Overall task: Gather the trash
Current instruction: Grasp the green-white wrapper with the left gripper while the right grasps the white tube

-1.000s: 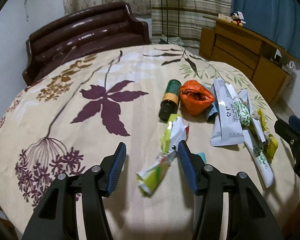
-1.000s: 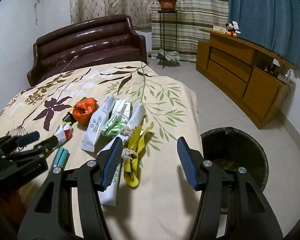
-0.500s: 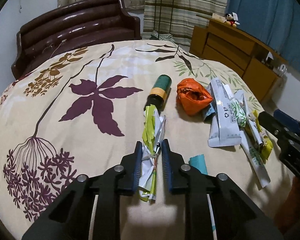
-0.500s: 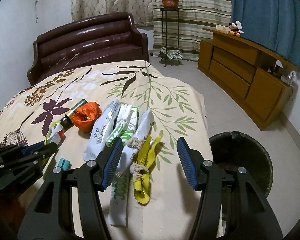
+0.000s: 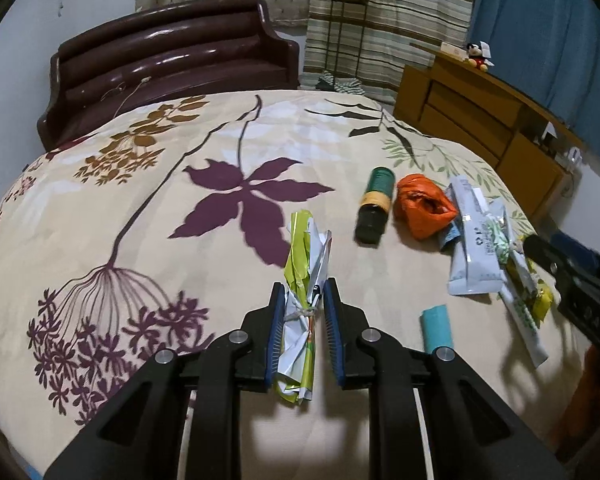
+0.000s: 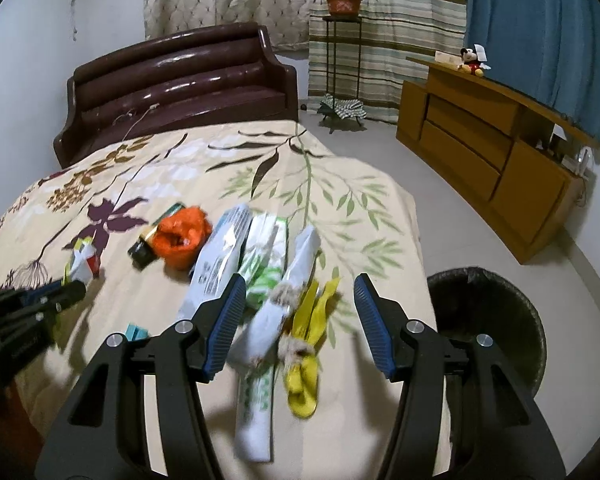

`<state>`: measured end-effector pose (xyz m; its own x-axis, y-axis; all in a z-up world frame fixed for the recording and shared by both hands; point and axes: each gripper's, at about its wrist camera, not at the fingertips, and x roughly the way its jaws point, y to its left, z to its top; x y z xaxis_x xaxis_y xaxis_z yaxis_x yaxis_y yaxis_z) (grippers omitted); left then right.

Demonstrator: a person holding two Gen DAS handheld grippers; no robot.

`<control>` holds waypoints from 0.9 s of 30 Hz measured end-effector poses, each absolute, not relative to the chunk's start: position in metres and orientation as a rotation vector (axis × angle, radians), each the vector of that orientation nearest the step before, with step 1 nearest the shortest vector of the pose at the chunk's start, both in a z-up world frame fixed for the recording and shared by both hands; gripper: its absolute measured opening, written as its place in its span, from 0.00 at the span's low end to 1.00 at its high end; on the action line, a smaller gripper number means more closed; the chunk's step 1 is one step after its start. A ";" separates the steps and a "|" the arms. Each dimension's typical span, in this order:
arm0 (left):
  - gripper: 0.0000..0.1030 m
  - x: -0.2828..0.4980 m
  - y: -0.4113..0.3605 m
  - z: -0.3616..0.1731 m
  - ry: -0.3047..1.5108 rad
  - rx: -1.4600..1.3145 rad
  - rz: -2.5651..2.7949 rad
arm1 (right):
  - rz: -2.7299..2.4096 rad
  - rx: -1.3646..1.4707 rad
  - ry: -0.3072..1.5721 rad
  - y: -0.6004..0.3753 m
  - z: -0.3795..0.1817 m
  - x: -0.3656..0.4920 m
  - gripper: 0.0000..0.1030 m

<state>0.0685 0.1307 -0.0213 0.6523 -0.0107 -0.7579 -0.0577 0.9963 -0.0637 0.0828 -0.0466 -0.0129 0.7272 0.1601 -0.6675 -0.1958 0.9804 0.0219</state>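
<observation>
My left gripper is shut on a crumpled green and white wrapper, held just above the floral bedspread. On the bed lie a dark green bottle, an orange crumpled bag, a grey-white pouch and a small teal roll. My right gripper is open above a white and green wrapper and a yellow wrapper. A black trash bin stands on the floor right of the bed.
A dark brown leather sofa stands beyond the bed. A wooden sideboard lines the right wall, with a plant stand by the curtains. The right gripper shows at the right edge of the left wrist view.
My left gripper closed on the green and white wrapper and lifted it slightly. My right gripper moved forward over the white-green and yellow wrappers, staying open.
</observation>
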 end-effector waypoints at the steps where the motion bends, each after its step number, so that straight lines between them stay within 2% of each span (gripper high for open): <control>1: 0.20 0.066 0.132 -0.022 0.861 -0.087 0.030 | 0.197 -0.050 0.737 -0.047 -0.015 0.079 0.54; 18: 0.20 0.029 0.137 -0.026 0.872 -0.096 0.032 | 0.214 -0.058 0.789 -0.048 -0.028 0.025 0.52; 23: 0.20 0.022 0.137 -0.026 0.873 -0.100 0.034 | 0.232 -0.083 0.801 -0.040 -0.031 0.024 0.46; 27: 0.20 0.020 0.140 -0.026 0.867 -0.104 0.043 | 0.228 -0.086 0.808 -0.037 -0.032 0.030 0.45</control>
<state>0.0203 0.1403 -0.0259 0.6466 -0.0041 -0.7628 -0.0801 0.9941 -0.0732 0.0304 -0.0374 -0.0318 0.6678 0.1694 -0.7248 -0.2347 0.9720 0.0109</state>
